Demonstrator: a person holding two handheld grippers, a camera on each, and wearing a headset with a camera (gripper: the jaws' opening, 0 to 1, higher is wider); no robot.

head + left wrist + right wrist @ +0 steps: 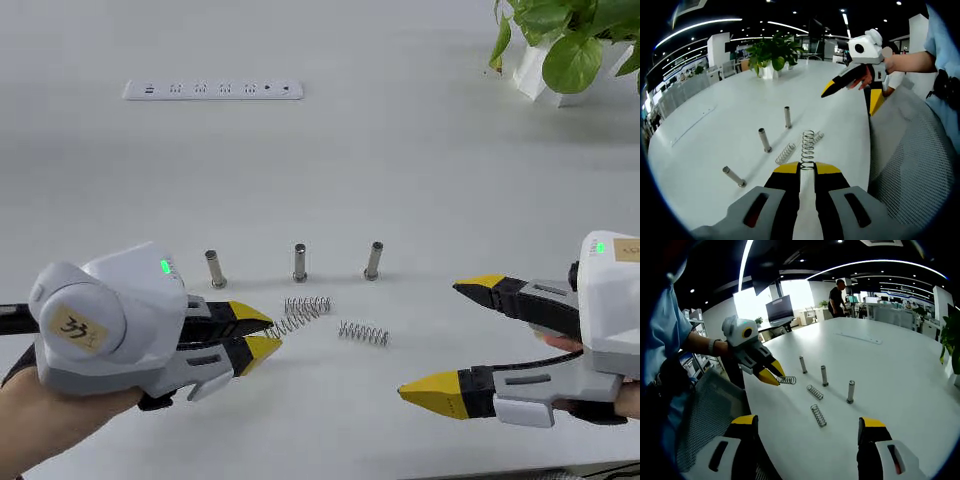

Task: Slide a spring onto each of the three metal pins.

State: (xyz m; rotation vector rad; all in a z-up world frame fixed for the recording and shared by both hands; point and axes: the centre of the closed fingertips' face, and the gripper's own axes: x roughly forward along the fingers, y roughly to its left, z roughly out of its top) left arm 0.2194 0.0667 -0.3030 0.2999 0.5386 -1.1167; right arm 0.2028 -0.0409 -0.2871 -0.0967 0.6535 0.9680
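Just before the pins, L gripper pinches one spring by its end, R gripper gapes idle — next, align w/ a pin

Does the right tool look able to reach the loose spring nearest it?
Likely yes: the right tool is open and nothing stands between it and that spring; the pins stand farther back.

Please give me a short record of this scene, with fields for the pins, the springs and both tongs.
pins (head view): left pin, middle pin, right pin; all upright, none carries a spring
held spring: one end gripped by left tongs, shut
loose springs: second spring beside the held one, third spring further right; both lying on table
right tongs: open, empty
other: power strip, plant
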